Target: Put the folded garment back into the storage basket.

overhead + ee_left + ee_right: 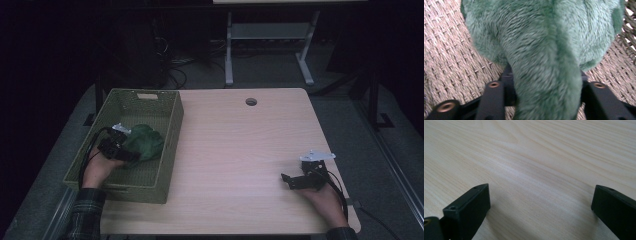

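High view shows the left gripper (pixel 131 150) down in the basket (pixel 172 130), its jaws partly open around a green fuzzy toy (pixel 145 141) lying there. It may be letting go. Next, lift away. The right gripper (pixel 286 178) rests wide open and empty on the table (pixel 240 145).

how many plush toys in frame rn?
1. A green plush toy lies in the woven basket at the table's left, between the left gripper's jaws. Anything beneath it would be hidden.
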Demonstrator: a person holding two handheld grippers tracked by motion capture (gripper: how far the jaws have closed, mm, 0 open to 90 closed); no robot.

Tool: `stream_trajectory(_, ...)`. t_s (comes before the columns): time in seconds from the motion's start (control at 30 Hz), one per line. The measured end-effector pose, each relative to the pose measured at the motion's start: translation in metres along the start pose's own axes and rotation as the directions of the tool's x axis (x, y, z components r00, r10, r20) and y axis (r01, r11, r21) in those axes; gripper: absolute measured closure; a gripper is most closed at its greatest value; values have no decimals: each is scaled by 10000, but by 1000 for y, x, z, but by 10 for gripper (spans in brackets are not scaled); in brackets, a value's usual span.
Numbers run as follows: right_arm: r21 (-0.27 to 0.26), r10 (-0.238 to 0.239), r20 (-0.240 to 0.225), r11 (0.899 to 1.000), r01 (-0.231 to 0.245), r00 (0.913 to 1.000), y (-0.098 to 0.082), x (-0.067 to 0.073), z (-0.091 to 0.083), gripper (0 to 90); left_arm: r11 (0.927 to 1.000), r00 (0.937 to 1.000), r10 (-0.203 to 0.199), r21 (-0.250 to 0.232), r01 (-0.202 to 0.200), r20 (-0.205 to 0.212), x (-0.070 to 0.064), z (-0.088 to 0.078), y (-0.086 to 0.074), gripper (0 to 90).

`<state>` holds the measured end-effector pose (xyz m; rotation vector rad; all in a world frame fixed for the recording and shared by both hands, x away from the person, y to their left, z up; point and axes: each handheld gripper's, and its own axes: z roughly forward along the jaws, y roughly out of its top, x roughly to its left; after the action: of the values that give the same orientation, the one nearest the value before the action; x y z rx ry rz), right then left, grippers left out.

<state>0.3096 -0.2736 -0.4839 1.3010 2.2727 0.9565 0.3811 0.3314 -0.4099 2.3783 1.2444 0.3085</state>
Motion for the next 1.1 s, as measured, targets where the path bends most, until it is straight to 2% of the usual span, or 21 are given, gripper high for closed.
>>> stream_trajectory(0.2, -2, 2, 7, 10000, -2, 10000, 0, 0, 0, 17, 9996, 9993, 282, -55, -284, -231, -2, 1, 1, 303)
stream_trajectory(0.27, -3, -1, 8, 10000, 1, 10000, 0, 0, 0, 17, 9995, 9996, 214, -211, -218, -181, -2, -1, 2, 263)
stream_trajectory(0.53, 1, 26, 46, 10000, -26, 10000, 0, 0, 0, 17, 9961, 9992, 311, -819, -331, -249, -7, -21, 10, 229)
stream_trajectory(0.8, -8, 89, 106, 10000, -89, 9999, 0, 0, 0, 17, 9864, 9993, 374, -1601, -382, -78, -16, -40, 26, 178)
stream_trajectory(1.1, -9, 97, 109, 10000, -97, 9999, 0, 0, 0, 17, 9692, 9980, 538, -2425, -441, 335, -38, -47, 45, 141)
